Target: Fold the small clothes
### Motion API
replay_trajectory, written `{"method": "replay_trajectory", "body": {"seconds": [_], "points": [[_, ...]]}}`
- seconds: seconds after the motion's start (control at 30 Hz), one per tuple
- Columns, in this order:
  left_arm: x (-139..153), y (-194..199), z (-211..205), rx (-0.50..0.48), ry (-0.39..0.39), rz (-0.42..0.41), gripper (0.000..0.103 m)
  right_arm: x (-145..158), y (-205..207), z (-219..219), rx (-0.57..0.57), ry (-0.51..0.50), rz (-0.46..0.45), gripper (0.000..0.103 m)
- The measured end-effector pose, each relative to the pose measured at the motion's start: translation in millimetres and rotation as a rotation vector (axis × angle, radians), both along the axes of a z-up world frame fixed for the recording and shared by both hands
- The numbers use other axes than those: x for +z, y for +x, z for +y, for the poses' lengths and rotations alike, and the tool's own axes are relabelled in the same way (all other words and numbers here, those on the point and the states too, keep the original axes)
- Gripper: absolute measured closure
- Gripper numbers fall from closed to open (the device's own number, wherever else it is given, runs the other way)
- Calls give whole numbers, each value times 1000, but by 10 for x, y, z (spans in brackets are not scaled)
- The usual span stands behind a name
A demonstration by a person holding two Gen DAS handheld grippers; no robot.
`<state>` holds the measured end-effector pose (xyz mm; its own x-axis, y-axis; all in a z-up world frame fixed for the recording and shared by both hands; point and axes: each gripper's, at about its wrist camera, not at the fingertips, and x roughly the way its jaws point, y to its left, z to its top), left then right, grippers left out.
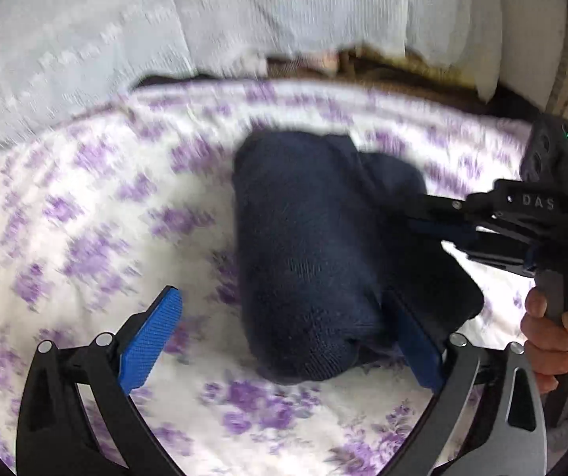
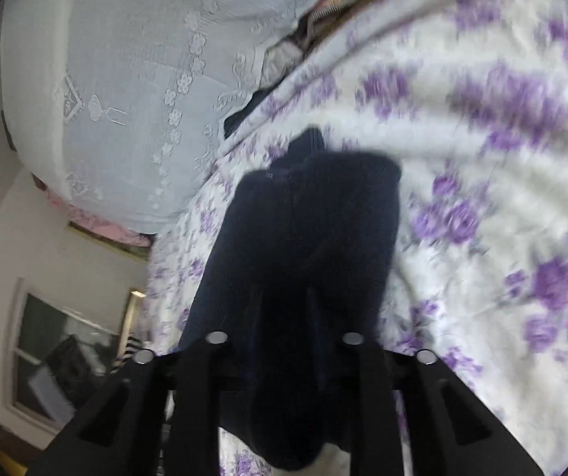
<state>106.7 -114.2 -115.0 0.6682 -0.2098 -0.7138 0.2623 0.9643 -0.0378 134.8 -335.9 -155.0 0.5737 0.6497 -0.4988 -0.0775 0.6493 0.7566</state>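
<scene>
Navy knit garment (image 1: 307,254) lies bunched on the floral bedsheet (image 1: 85,214); the right gripper (image 1: 434,222) pinches one end to steady it, while the left gripper (image 1: 284,341) straddles it, jaws spread wide, apparently ready for folding.

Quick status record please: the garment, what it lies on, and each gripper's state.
garment: dark navy knit piece, bunched or folded, on the bed
surface: white sheet with purple flowers
left gripper: open wide, blue pads either side of the garment's near end, not pressing it
right gripper: reaches in from the right, fingers part closed on the garment's far side; pads hidden in its own view
background: white lace cloth
</scene>
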Motion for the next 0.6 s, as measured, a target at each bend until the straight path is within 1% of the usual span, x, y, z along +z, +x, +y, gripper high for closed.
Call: {"method": "replay_trajectory", "body": {"seconds": [0.03, 0.1, 0.17, 0.2, 0.23, 0.27, 0.3, 0.33, 0.37, 0.4, 0.43, 0.47, 0.5, 0.53, 0.57, 0.6], "points": [[61, -9, 66, 20, -3, -28, 5, 125, -44, 18, 17, -1, -44, 58], [119, 35, 164, 53, -12, -51, 5, 252, -67, 90, 73, 16, -85, 57], [67, 145, 224, 68, -31, -20, 4, 276, -68, 144, 111, 21, -94, 57], [24, 191, 242, 64, -52, -1, 4, 256, -49, 199, 130, 10, -83, 54], [-42, 236, 248, 58, -74, 23, 4, 175, -12, 251, 148, -26, -45, 52], [-147, 280, 224, 49, -76, 58, 4, 78, 29, 271, 150, -58, -2, 52], [-228, 301, 205, 44, -69, 79, 4, -92, 91, 261, 151, -41, 29, 55], [-302, 318, 187, 37, -70, 91, 4, -163, 98, 226, 141, -11, 27, 65], [-354, 308, 193, 43, -81, 88, 4, -212, 115, 169, 124, 12, 39, 72], [-363, 298, 195, 44, -87, 86, 4, -247, 125, 120, 113, 32, 64, 81], [-356, 302, 194, 41, -86, 92, 4, -246, 129, 75, 101, 63, 74, 81], [-336, 318, 201, 43, -87, 104, 4, -220, 119, 81, 91, 58, 66, 80], [-297, 324, 213, 46, -95, 118, 4, -172, 111, 92, 79, 31, 51, 77], [-244, 340, 233, 43, -113, 130, 6, -70, 94, 130, 77, -13, 20, 66], [-145, 350, 269, 37, -147, 124, 6, 19, 101, 167, 80, -36, -12, 59], [-64, 350, 301, 42, -164, 103, 6, 116, 101, 197, 82, -58, -47, 51]]}}
